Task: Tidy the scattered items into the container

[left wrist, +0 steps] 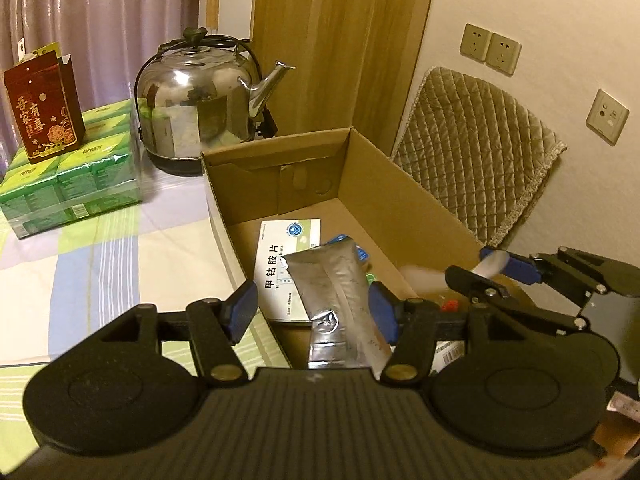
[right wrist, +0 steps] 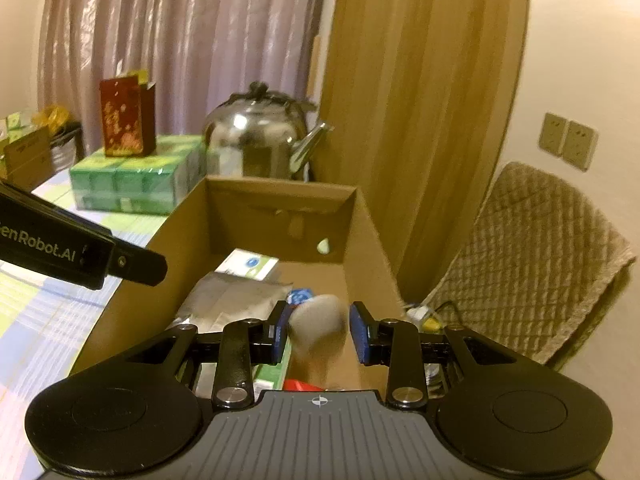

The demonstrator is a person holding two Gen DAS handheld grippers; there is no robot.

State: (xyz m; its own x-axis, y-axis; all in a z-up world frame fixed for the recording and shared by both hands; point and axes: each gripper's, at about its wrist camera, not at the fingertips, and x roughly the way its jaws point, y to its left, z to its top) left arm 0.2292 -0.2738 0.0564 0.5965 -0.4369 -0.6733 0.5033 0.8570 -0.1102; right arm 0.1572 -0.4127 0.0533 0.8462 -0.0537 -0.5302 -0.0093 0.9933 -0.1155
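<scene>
Cardboard box (left wrist: pixel 372 196), both claws wide above it, left claw (left wrist: pixel 316 312), right claw (right wrist: pixel 318 332)

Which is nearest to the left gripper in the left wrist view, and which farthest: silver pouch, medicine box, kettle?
1. Silver pouch, between the fingers of the left gripper.
2. Medicine box, flat in the carton behind it.
3. Kettle, beyond the carton, left.

mauve curtain (right wrist: pixel 180 40) behind; wood panel (right wrist: pixel 420 100); cream wall (left wrist: pixel 540 8), sockets (left wrist: pixel 490 48); warm light

Matt brown cardboard box (left wrist: pixel 360 184), glossy steel kettle (left wrist: pixel 200 96), crinkled silver foil pouch (left wrist: pixel 336 292), quilted cloth cushion (left wrist: pixel 476 148).
</scene>
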